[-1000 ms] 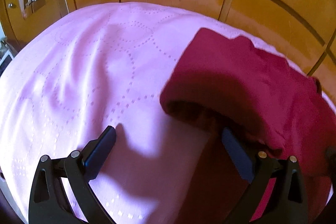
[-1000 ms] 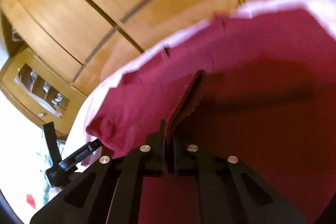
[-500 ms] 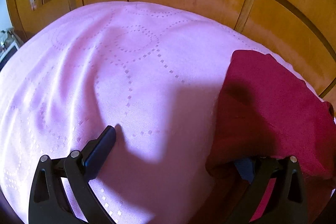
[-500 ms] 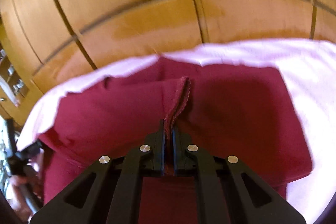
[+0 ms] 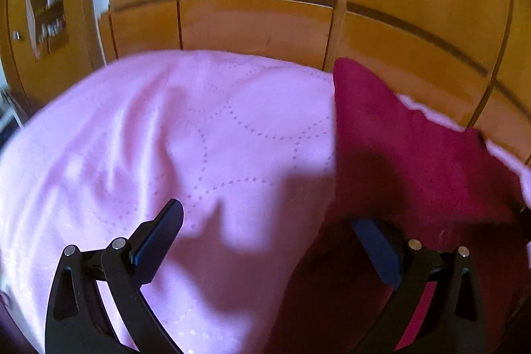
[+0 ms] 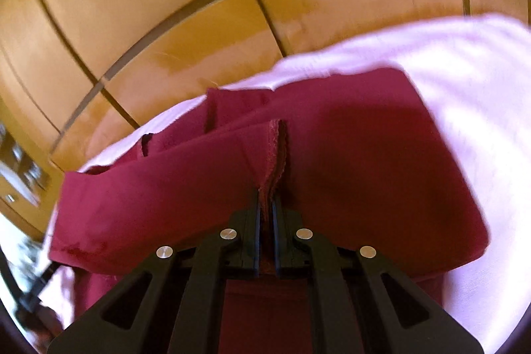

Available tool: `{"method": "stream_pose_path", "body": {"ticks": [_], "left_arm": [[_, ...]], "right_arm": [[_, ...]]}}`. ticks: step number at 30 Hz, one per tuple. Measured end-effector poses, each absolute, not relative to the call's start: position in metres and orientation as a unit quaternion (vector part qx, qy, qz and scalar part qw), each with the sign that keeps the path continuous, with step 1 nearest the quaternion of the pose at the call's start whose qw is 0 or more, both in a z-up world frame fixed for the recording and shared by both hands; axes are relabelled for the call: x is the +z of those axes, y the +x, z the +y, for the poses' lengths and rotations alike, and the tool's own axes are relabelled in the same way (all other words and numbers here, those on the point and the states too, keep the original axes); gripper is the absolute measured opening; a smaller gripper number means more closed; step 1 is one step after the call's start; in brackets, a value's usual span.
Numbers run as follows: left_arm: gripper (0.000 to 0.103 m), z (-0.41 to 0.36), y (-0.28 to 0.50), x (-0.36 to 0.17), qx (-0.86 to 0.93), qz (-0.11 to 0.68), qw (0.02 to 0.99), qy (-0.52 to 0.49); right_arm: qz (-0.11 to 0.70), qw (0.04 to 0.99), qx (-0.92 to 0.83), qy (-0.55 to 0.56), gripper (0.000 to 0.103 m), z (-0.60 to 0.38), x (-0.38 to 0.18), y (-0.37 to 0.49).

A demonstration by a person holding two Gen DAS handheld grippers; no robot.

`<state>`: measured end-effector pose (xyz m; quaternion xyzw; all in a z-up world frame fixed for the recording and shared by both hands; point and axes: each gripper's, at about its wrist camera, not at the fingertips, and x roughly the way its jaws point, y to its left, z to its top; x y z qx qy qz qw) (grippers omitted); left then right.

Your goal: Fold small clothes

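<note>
Surface: a pink quilted bedspread (image 5: 205, 135) on a bed is seen, with wooden wardrobe panels (image 5: 259, 22) behind it.
Garment: a dark red garment (image 6: 381, 161) is spread on the bedspread near its far edge, partly doubled over; what kind of garment it is cannot be told.
Right gripper (image 6: 265, 204): the jaws are clenched on a bunched hem of the garment, which is lifted into a ridge running straight ahead from the jaws.
Left gripper (image 5: 268, 238): the jaws are spread wide and nothing is held; one finger (image 5: 159, 234) is seen over bare bedspread, the other at the near edge of the red cloth.
Key relation: from the left jaws the garment (image 5: 415, 155) lies ahead and to the right, with its long axis judged to run across the view of the right wrist; the right hand is the nearer and already grips it.
Step judged: a fold is being laid over, and the free left edge is probably to be pinned or taken next.
Risk judged: the pinched layers may slip apart.
</note>
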<state>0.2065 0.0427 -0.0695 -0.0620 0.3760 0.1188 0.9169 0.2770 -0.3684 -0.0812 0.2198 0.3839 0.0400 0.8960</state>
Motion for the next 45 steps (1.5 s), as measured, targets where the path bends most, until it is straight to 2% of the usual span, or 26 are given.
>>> {"method": "stream_pose_path", "body": {"ticks": [3,5,11,13,15,17,19,20,21,22,23,24,26,27,29,32,34,35,36,37,38,39,42,45], "left_arm": [[0.1,0.051,0.222,-0.085,0.128,0.429,0.892,-0.066],[0.1,0.064,0.22,-0.085,0.124,0.433,0.887,-0.104],[0.1,0.103,0.181,-0.063,0.111,0.339,0.906,-0.229],[0.1,0.108,0.196,-0.063,0.094,0.345,0.9,-0.251],[0.1,0.099,0.224,-0.063,0.073,0.376,0.891,-0.244],[0.1,0.085,0.248,-0.065,0.051,0.394,0.89,-0.221],[0.097,0.066,0.273,-0.069,0.044,0.418,0.889,-0.181],[0.069,0.06,0.285,-0.072,0.032,0.43,0.887,-0.167],[0.029,0.054,0.294,-0.077,0.018,0.445,0.882,-0.157],[0.016,0.049,0.304,-0.083,0.008,0.467,0.872,-0.147],[0.013,0.047,0.307,-0.086,0.009,0.472,0.87,-0.144],[0.009,0.047,0.307,-0.084,0.017,0.464,0.875,-0.138],[0.008,0.053,0.307,-0.079,0.03,0.457,0.88,-0.128],[0.008,0.057,0.307,-0.08,0.032,0.457,0.879,-0.132],[0.008,0.059,0.313,-0.089,0.025,0.465,0.877,-0.117],[0.011,0.037,0.309,-0.096,0.027,0.447,0.894,-0.022],[0.023,0.031,0.306,-0.094,0.047,0.441,0.896,0.011],[0.052,0.032,0.305,-0.091,0.069,0.441,0.895,0.02],[0.086,0.035,0.303,-0.086,0.11,0.438,0.891,0.033],[0.094,0.037,0.301,-0.083,0.125,0.431,0.893,0.038],[0.094,0.04,0.292,-0.078,0.129,0.42,0.898,0.034],[0.094,0.042,0.281,-0.071,0.124,0.405,0.905,0.026],[0.094,0.034,0.26,-0.059,0.107,0.38,0.919,0.022],[0.094,0.017,0.259,-0.061,0.067,0.387,0.919,0.018]], "right_arm": [[0.379,0.895,0.049,0.231,0.005,-0.37,-0.083,0.274],[0.377,0.898,0.051,0.223,0.005,-0.367,-0.08,0.272],[0.367,0.899,0.062,0.229,0.005,-0.368,-0.081,0.269],[0.367,0.898,0.066,0.232,0.016,-0.368,-0.081,0.269],[0.365,0.898,0.077,0.233,0.041,-0.365,-0.078,0.267],[0.361,0.905,0.077,0.214,0.049,-0.357,-0.072,0.264],[0.362,0.909,0.075,0.191,0.049,-0.348,-0.068,0.263],[0.363,0.911,0.073,0.18,0.049,-0.344,-0.066,0.263],[0.365,0.913,0.072,0.17,0.047,-0.341,-0.066,0.264],[0.369,0.913,0.07,0.161,0.039,-0.338,-0.066,0.265],[0.374,0.912,0.069,0.151,0.023,-0.335,-0.067,0.267],[0.379,0.912,0.065,0.144,0.015,-0.332,-0.068,0.268],[0.375,0.912,0.068,0.153,0.006,-0.332,-0.066,0.269],[0.374,0.912,0.068,0.157,0.006,-0.332,-0.065,0.269],[0.385,0.908,0.06,0.152,0.006,-0.329,-0.07,0.273],[0.4,0.901,0.051,0.16,0.005,-0.332,-0.083,0.278],[0.4,0.901,0.05,0.162,0.005,-0.333,-0.083,0.279],[0.399,0.902,0.045,0.157,0.006,-0.333,-0.081,0.278],[0.396,0.904,0.043,0.156,0.007,-0.333,-0.077,0.276],[0.396,0.905,0.04,0.153,0.011,-0.333,-0.075,0.274],[0.391,0.909,0.023,0.143,0.019,-0.332,-0.069,0.268],[0.377,0.917,0.008,0.129,0.021,-0.331,-0.061,0.261],[0.329,0.938,0.034,0.107,0.021,-0.318,-0.041,0.244],[0.336,0.933,0.078,0.099,0.021,-0.301,-0.038,0.25]]}}
